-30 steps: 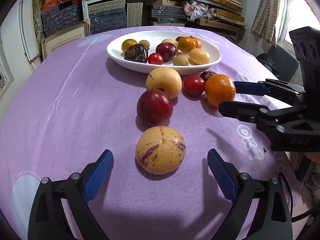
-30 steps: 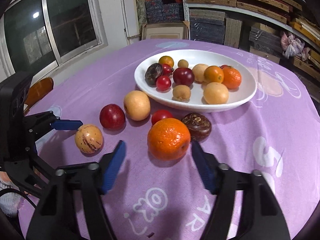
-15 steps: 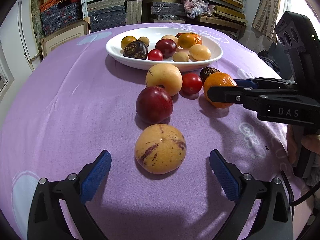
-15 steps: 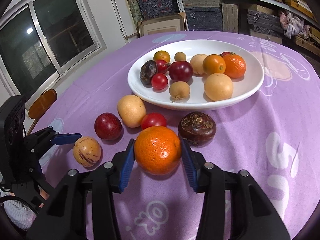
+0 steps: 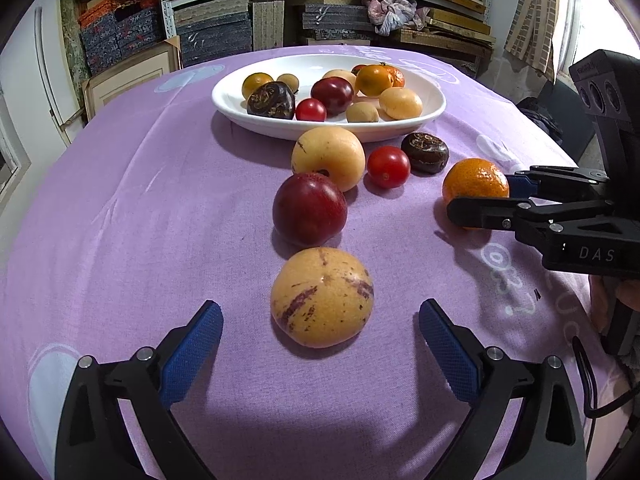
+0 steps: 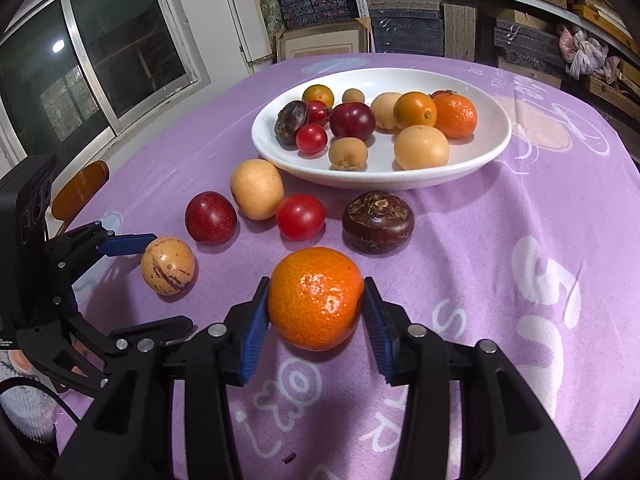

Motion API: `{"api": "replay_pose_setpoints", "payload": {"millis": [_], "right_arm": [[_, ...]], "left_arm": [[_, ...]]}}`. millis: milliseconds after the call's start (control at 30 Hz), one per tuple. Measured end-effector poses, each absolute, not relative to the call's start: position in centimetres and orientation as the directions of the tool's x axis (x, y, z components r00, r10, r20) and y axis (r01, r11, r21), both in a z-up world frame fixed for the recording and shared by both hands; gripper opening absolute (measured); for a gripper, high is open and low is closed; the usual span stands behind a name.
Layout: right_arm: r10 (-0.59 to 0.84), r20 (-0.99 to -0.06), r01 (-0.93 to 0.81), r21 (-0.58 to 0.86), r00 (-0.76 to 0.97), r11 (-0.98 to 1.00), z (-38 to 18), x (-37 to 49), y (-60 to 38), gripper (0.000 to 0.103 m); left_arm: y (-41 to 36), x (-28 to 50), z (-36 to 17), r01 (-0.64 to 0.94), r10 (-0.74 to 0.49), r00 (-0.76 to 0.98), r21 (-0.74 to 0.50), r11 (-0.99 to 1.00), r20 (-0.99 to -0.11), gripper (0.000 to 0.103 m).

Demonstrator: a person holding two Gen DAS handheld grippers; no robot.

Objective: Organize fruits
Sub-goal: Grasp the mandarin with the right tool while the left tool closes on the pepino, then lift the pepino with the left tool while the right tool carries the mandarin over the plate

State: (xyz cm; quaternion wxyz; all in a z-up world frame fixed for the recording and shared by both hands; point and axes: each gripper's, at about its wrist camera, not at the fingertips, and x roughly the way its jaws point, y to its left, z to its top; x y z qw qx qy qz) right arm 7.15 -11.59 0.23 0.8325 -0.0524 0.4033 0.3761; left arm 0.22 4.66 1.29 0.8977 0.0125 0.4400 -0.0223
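The right claw grips an orange above the purple surface; the left claw gapes wide around a speckled yellow fruit.

A plate sits toward the far side of the table, holding a heap of small fruits. In front of it lie five loose fruits — a pear, a plum, a tomato, a mangosteen, and nearest the left gripper, a melon. The tangerine sits between the right gripper pads, nearer than the rest.
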Motion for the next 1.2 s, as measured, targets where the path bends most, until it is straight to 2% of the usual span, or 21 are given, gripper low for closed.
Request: {"api": "replay_pose_setpoints", "payload": {"millis": [67, 133, 200, 233, 800, 933, 1033, 1200], "right_arm": [[0.585, -0.714, -0.669, 0.221, 0.385, 0.710, 0.2, 7.2, -11.5, 0.044], [0.584, -0.717, -0.667, 0.224, 0.381, 0.710, 0.1, 7.3, -11.5, 0.044], [0.586, -0.717, -0.667, 0.229, 0.377, 0.709, 0.1, 7.3, -11.5, 0.044], [0.586, -0.717, -0.667, 0.229, 0.377, 0.709, 0.1, 7.4, -11.5, 0.044], [0.600, -0.693, -0.666, 0.231, 0.399, 0.709, 0.8, 7.0, -12.0, 0.044], [0.613, -0.654, -0.657, 0.228, 0.443, 0.718, 2.6, 6.9, -13.2, 0.044], [0.619, -0.611, -0.636, 0.232, 0.494, 0.736, 4.5, 7.4, -14.7, 0.044], [0.591, -0.588, -0.609, 0.201, 0.552, 0.767, 6.8, 9.7, -15.0, 0.044]], "left_arm": [[4.8, -0.3, 1.9, 0.030, -0.010, 0.648, 0.012, 0.999, -0.761, 0.099], [4.8, -0.4, 2.1, 0.021, 0.004, 0.662, 0.025, 0.999, -0.750, 0.085], [4.7, -0.4, 2.2, 0.025, 0.000, 0.662, 0.022, 0.999, -0.750, 0.054], [4.8, -0.4, 2.3, 0.030, -0.012, 0.661, 0.010, 0.999, -0.750, 0.048], [4.6, -0.3, 2.9, 0.027, -0.031, 0.677, -0.016, 0.999, -0.735, 0.046], [5.5, 1.1, 4.9, 0.026, -0.076, 0.704, -0.082, 0.996, -0.706, 0.046], [6.2, 3.4, 7.6, 0.009, -0.054, 0.739, -0.070, 0.997, -0.672, 0.042], [6.8, 9.0, 11.4, -0.003, -0.055, 0.763, -0.089, 0.996, -0.645, 0.042]]}}
